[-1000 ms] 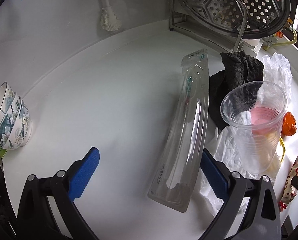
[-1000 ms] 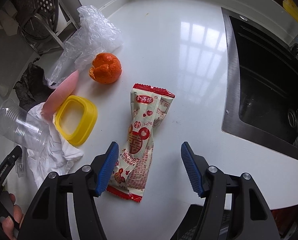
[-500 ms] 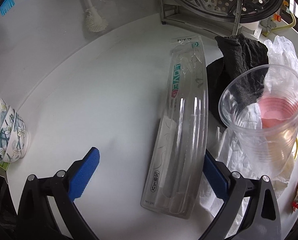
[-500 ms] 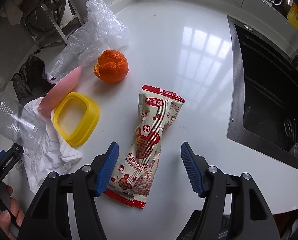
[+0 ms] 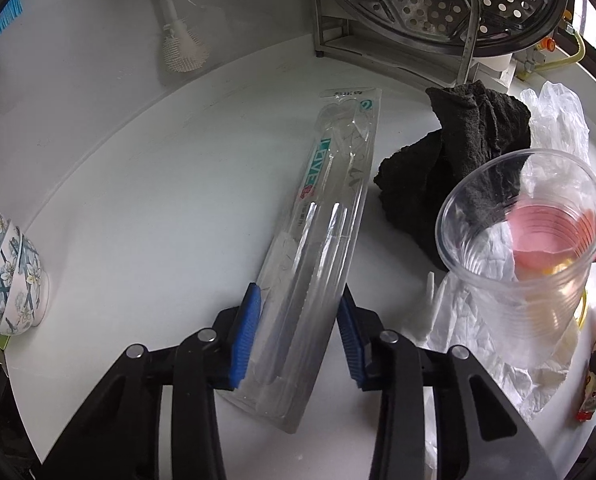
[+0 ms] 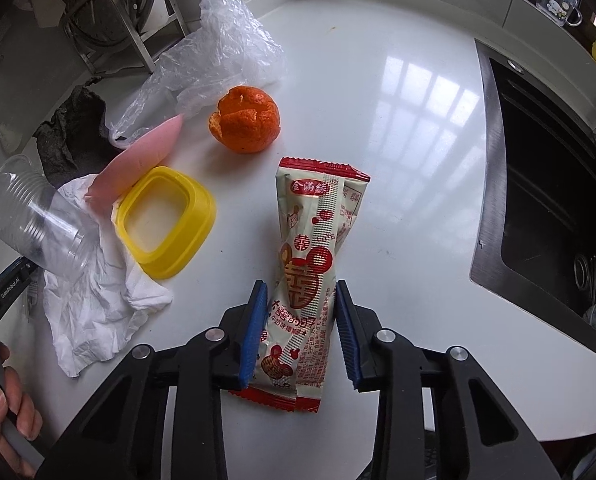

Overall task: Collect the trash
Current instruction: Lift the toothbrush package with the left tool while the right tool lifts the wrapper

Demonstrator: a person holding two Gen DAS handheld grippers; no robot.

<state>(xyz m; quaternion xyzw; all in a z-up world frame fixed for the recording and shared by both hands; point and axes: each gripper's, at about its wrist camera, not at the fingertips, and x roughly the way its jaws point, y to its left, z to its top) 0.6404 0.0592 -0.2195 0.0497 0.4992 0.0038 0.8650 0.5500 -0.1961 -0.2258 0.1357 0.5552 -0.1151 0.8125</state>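
A long clear toothbrush package lies on the white counter. Its near end sits between the blue pads of my left gripper, whose jaws are closing with both pads against the package's edges. A red and white snack wrapper lies lengthwise on the counter in the right wrist view. My right gripper is closing on the wrapper's lower half, with its pads at the wrapper's sides. A clear plastic cup lies on crumpled white tissue between the two grippers.
An orange peel, a yellow lid, a pink piece and a clear plastic bag lie by the tissue. A dark cloth, a metal rack, bowls and the sink border the counter.
Both grippers' jaws have closed from wide apart onto their items. The toothbrush package has swung from the right finger to the middle of the left gripper.
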